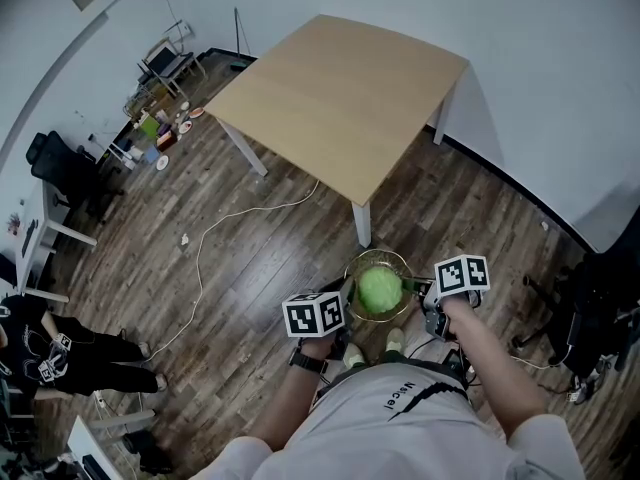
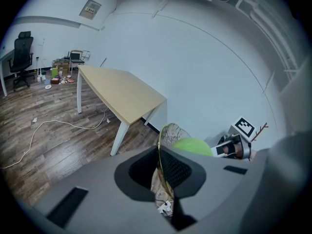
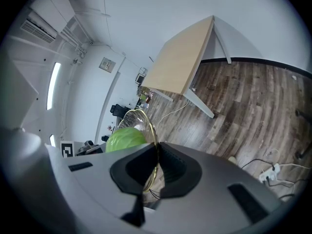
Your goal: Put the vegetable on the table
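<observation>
A round green cabbage (image 1: 380, 289) lies in a clear bowl with a gold rim (image 1: 349, 269), held in the air in front of the person. My left gripper (image 1: 347, 300) is shut on the bowl's left rim (image 2: 159, 156); the cabbage (image 2: 192, 146) shows beyond its jaws. My right gripper (image 1: 424, 294) is shut on the right rim (image 3: 154, 140), with the cabbage (image 3: 125, 138) to its left. The light wooden table (image 1: 337, 95) stands ahead with a bare top, also in the left gripper view as the table (image 2: 119, 89) and in the right gripper view as the table (image 3: 183, 56).
A white cable (image 1: 215, 233) trails across the wood floor left of the table. Clutter and a chair (image 1: 165, 60) sit by the far-left wall. Another person (image 1: 60, 353) stands at the left edge. A black office chair (image 1: 62, 171) is at left.
</observation>
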### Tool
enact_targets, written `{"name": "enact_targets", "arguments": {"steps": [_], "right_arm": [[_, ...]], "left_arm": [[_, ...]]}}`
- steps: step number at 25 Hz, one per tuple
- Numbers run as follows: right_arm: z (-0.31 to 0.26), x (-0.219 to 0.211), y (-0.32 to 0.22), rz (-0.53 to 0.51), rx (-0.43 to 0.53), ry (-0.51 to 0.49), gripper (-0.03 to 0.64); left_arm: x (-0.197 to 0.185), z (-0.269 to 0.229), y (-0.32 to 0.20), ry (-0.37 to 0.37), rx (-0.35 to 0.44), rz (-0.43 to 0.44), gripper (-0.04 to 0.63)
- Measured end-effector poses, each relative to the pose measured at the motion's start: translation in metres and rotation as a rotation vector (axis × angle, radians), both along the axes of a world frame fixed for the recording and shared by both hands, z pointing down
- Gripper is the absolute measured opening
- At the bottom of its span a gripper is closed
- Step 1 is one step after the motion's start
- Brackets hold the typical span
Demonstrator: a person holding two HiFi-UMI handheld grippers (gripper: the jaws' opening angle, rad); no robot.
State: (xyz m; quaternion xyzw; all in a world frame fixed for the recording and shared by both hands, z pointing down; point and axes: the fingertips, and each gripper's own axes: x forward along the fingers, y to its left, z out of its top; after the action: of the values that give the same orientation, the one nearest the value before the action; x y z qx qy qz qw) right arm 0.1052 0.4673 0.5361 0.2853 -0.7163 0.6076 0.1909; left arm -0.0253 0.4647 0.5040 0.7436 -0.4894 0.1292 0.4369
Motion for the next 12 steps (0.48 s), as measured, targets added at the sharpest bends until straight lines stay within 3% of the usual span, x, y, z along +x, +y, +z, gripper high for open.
{"name": "enact_targets", "arguments": {"steps": [12], "right_arm": [[0.001,0.010,-0.015,-0.038,0.005,0.024,0.025]], "left_arm": [[0.010,0.003,-0.012,-0.008,-0.009,-0.022,0.028]]}}
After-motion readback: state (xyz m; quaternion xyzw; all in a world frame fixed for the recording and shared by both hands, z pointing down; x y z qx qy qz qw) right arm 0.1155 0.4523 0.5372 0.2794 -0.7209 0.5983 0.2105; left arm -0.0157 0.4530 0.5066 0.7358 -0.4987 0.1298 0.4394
